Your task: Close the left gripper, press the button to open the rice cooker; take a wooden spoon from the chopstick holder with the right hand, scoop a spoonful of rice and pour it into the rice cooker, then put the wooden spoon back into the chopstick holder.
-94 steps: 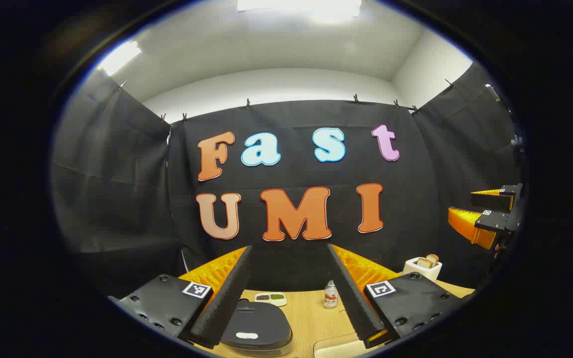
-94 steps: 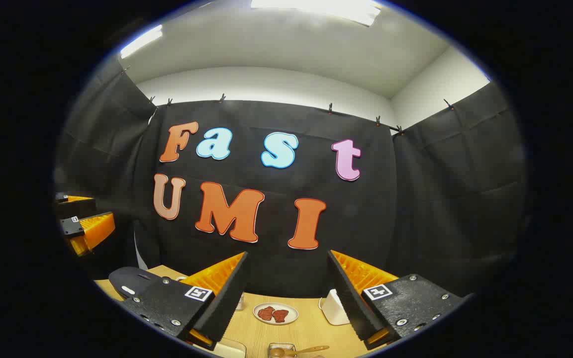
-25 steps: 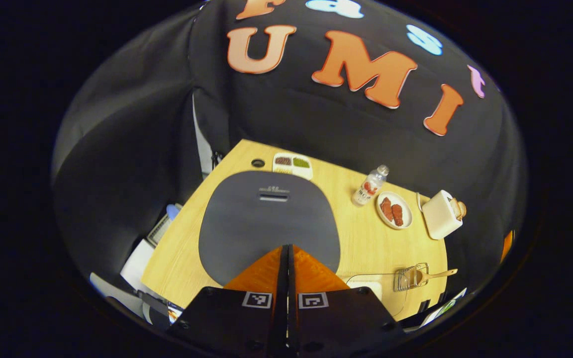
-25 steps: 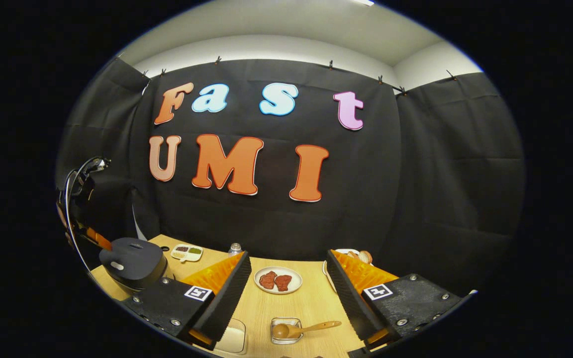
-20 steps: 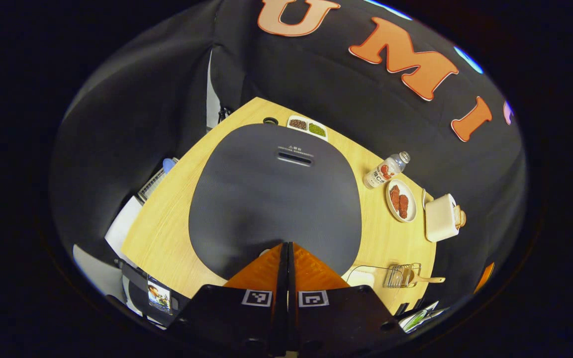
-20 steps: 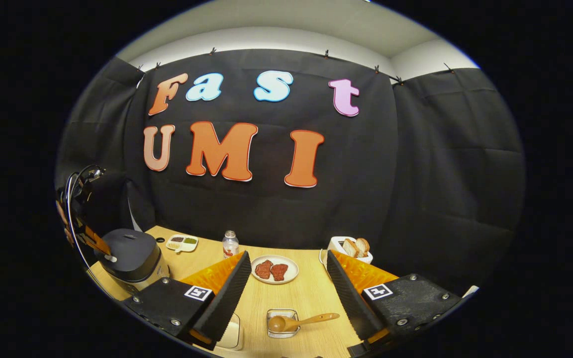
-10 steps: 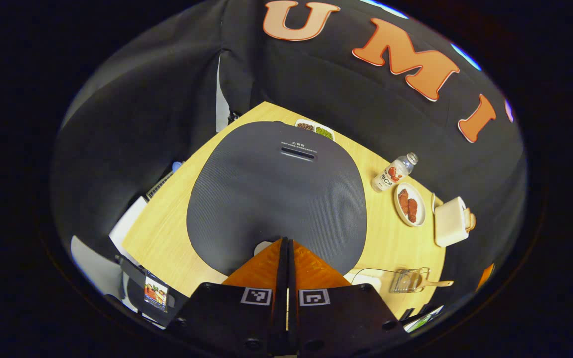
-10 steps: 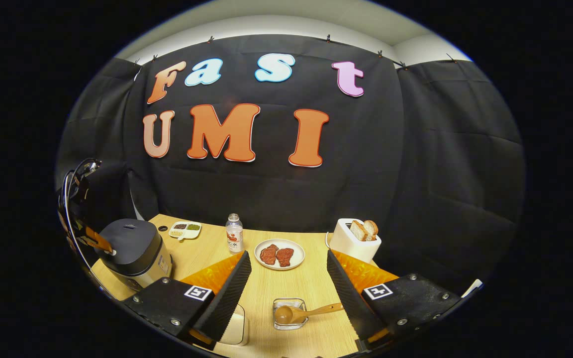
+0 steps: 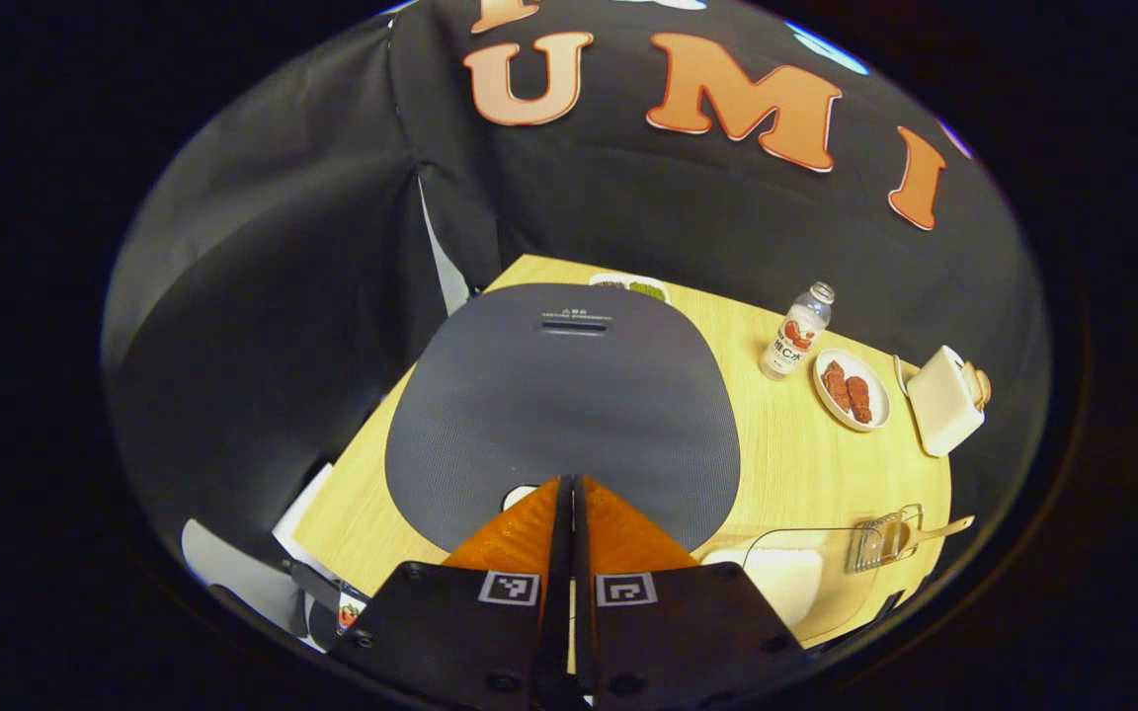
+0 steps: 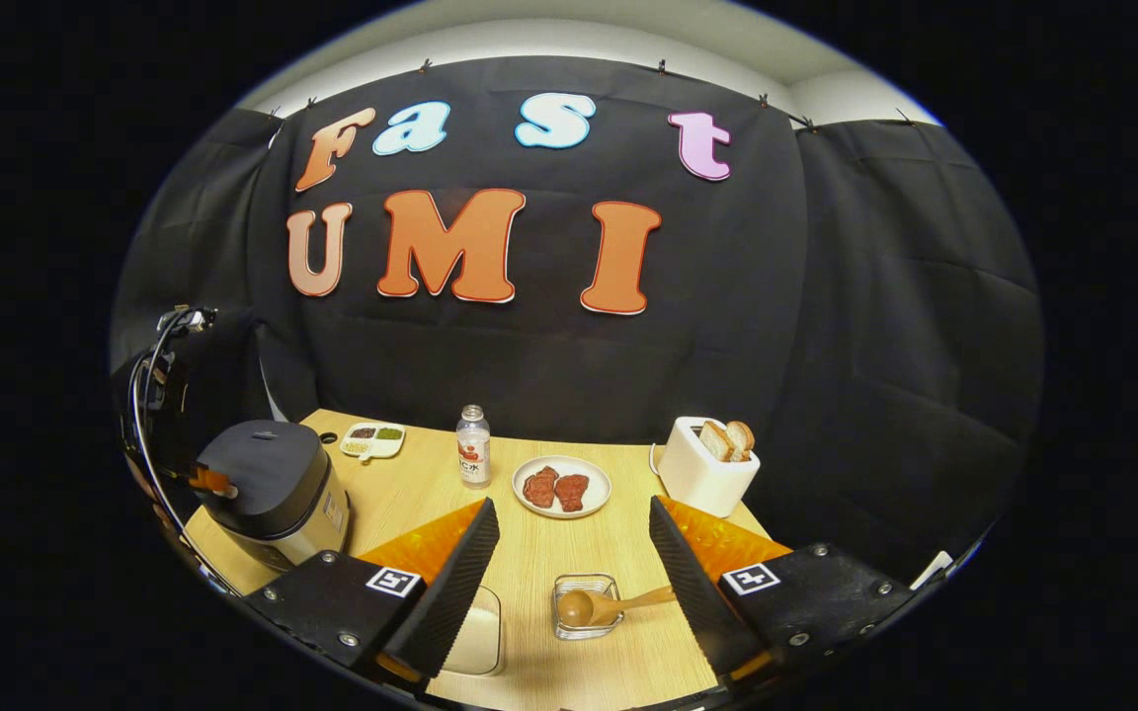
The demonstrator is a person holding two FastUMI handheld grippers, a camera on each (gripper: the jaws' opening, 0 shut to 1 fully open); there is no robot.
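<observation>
Left hand-held gripper (image 9: 570,484) closed, fingers pressed flat together with nothing between them, tips down at the near edge of the rice cooker (image 9: 561,405) lid, on or just beside the pale button (image 9: 520,494); actual contact impossible to judge. Lid closed, its vent slot at the far end, away from the fingertips.

Right hand-held gripper (image 10: 569,538) open wide and empty, held above the bench (image 10: 618,553). Directly ahead between its fingers, and below them: the chopstick holder (image 10: 586,605), a small clear tub, with the wooden spoon (image 10: 601,604) lying in it nearly flat. Spoon's long axis crosswise to the fingers, bowl inside the tub on the left, handle poking out over the rim to the right and slightly away, ending close to the right finger. Clear rice container (image 10: 477,622) just behind the left finger. Farther ahead: a bottle (image 10: 473,447), a plate of meat (image 10: 562,487) and a toaster with bread (image 10: 708,467).
</observation>
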